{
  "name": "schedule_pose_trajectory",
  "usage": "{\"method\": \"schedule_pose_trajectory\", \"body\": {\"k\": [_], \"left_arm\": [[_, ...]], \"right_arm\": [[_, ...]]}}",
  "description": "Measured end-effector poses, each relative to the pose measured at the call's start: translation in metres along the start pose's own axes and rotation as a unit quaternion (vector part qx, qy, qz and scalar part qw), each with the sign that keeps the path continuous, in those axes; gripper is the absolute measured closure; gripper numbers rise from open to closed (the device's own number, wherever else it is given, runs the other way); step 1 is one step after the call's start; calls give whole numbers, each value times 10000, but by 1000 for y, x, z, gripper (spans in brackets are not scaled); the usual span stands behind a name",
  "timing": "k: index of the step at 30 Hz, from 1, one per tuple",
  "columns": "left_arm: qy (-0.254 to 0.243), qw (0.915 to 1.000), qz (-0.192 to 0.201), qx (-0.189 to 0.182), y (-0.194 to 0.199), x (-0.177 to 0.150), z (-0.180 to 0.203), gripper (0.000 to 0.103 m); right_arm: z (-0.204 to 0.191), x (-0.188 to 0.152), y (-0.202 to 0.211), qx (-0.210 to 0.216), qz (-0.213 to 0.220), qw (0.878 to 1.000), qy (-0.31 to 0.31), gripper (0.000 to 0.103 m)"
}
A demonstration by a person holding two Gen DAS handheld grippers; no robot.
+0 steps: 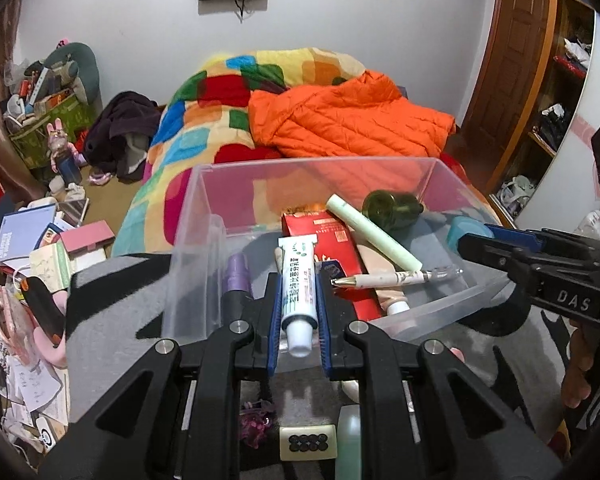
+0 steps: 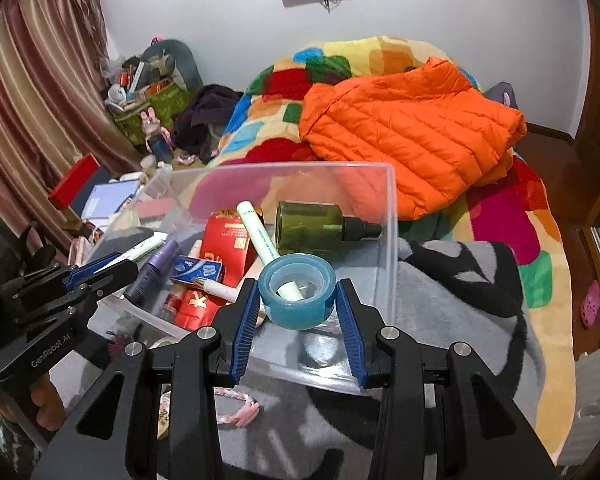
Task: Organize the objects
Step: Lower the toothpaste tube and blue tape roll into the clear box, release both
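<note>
Right wrist view — clear bin [image 2: 388, 216] on grey blanket [image 2: 440, 320], bedroom.

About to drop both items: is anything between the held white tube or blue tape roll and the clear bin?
Nothing visible: the white tube and blue tape roll hang over the open clear plastic bin.

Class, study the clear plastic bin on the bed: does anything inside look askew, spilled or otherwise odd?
The dark green pump bottle lies on its side in the clear plastic bin rather than upright, and the pale green tube leans across the red carton. Nothing looks spilled or broken.
</note>
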State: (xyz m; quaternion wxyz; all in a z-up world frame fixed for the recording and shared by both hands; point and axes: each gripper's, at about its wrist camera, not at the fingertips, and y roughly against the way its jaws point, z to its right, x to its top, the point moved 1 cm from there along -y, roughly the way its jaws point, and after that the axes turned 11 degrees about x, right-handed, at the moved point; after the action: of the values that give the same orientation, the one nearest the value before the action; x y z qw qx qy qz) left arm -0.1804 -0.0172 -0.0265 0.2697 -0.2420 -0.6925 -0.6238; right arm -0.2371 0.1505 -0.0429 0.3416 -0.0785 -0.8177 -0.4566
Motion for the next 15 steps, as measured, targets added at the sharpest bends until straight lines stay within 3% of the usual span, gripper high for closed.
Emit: {"method": "schedule_pose_trajectory", "body": {"k": [11,15], "left_arm": [[-1,9997,226,-128,22,0,-1,86],[-29,9994,326,-144,34,-4,-4,76]], "right_arm": [[-12,-3,12,89,73,9999,106,61],[-20,-6,25,305,140,9993,139,57]]}}
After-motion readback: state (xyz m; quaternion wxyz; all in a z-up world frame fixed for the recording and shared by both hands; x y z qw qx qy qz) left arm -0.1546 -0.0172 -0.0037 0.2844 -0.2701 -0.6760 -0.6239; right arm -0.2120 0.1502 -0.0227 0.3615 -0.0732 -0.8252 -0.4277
